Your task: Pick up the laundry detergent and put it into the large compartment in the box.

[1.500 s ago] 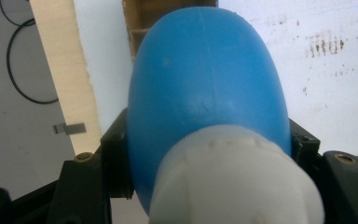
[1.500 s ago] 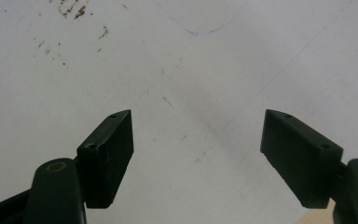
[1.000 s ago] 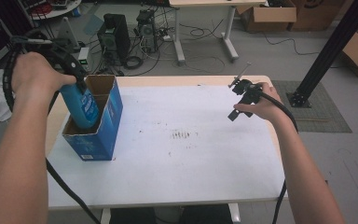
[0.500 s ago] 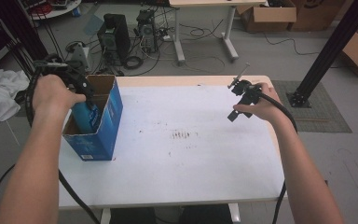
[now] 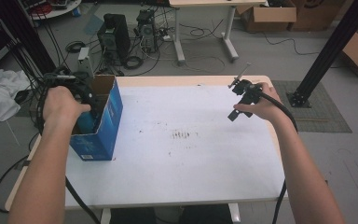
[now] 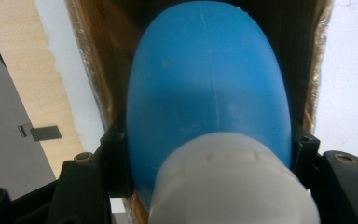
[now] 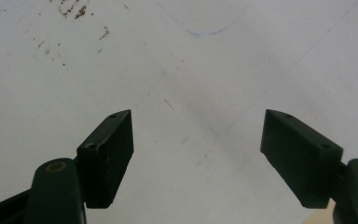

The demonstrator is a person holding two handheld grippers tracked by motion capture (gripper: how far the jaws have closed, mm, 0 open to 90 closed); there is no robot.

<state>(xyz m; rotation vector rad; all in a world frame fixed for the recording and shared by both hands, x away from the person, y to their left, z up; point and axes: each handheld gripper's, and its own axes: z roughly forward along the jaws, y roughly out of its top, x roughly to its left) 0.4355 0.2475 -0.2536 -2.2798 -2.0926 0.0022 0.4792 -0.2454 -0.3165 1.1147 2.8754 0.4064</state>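
A blue bottle point(image 6: 209, 93) with a white cap point(image 6: 233, 186) sits down inside an open blue cardboard box point(image 5: 103, 126) at the table's left side. My left gripper point(image 6: 209, 140) is shut on the bottle, one black jaw pressed against each side, and its hand point(image 5: 61, 105) hovers over the box's mouth. In the high view a little of the bottle point(image 5: 87, 122) shows inside the box. At the table's right, my right gripper point(image 7: 198, 126) is held open over the bare white sheet, with nothing between its fingers. The same right gripper point(image 5: 243, 95) hangs tilted toward the table's middle.
A white sheet point(image 5: 182, 154) with dark specks point(image 5: 182, 135) covers the table. Bare wood shows at the left edge point(image 6: 42, 84). On the floor beyond are computer towers point(image 5: 116, 35), cables and a desk. A black post point(image 5: 328, 51) stands at the right.
My left hand has moved left and down, sinking the bottle deeper into the box. The right gripper has stayed where it was.
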